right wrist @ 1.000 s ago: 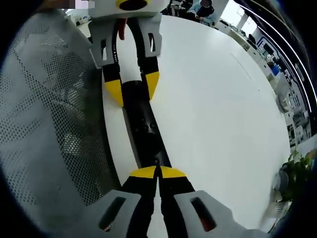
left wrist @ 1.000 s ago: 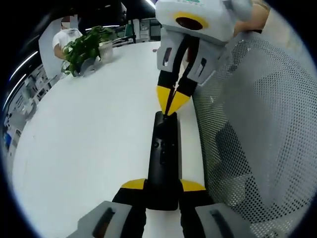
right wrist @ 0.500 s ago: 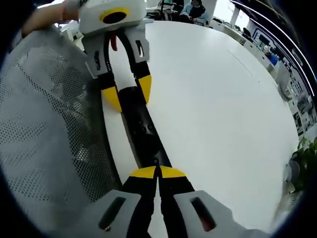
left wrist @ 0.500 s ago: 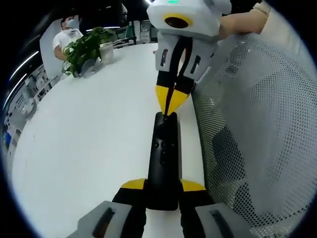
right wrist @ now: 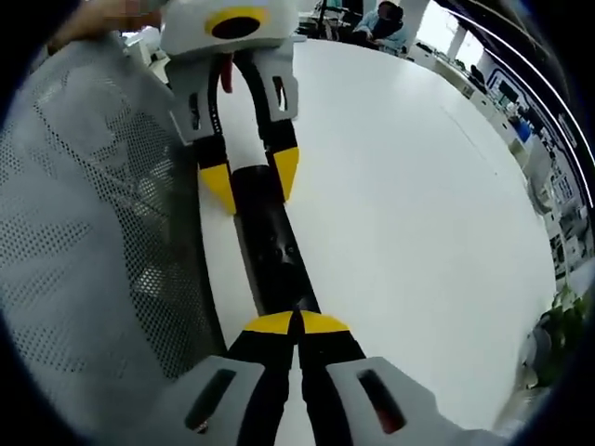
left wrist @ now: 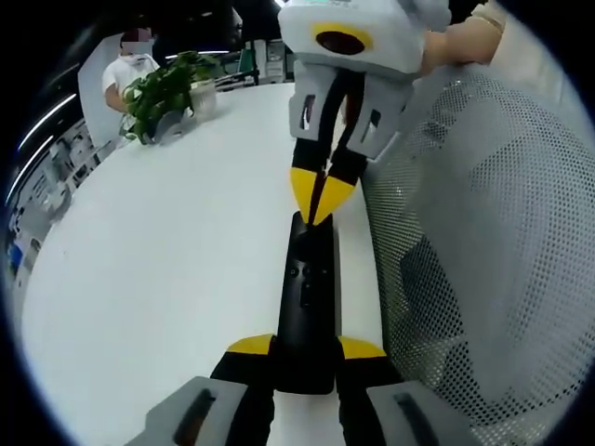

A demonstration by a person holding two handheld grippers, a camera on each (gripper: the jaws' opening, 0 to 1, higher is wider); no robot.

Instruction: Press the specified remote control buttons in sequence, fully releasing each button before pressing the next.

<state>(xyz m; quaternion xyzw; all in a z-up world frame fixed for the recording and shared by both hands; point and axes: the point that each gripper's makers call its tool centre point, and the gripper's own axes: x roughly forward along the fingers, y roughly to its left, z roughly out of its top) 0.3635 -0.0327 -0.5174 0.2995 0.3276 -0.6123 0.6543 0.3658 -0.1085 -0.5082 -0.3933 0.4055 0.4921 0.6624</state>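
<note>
A black remote control [left wrist: 307,288] lies lengthwise on the white table [left wrist: 167,260], close to the table's edge. My left gripper [left wrist: 307,348] is shut on the remote's near end, one yellow-tipped jaw on each side. My right gripper [left wrist: 314,212] comes down from the top of the left gripper view, shut, its yellow tips touching the remote's far end. In the right gripper view the same remote [right wrist: 274,251] runs away from my shut right gripper [right wrist: 297,322], whose tips rest on its near end. At its far end the left gripper [right wrist: 251,186] clamps it.
A grey mesh chair back [left wrist: 483,232] stands right against the table edge beside the remote, and is seen again as mesh [right wrist: 84,232]. A potted plant [left wrist: 163,88] and a seated person [left wrist: 125,65] are at the table's far side. Open white tabletop [right wrist: 418,204] lies on the other side.
Both views have tilted slightly with the hands. The right gripper's shut tips stay on the remote's end, and the left gripper's hold is the same.
</note>
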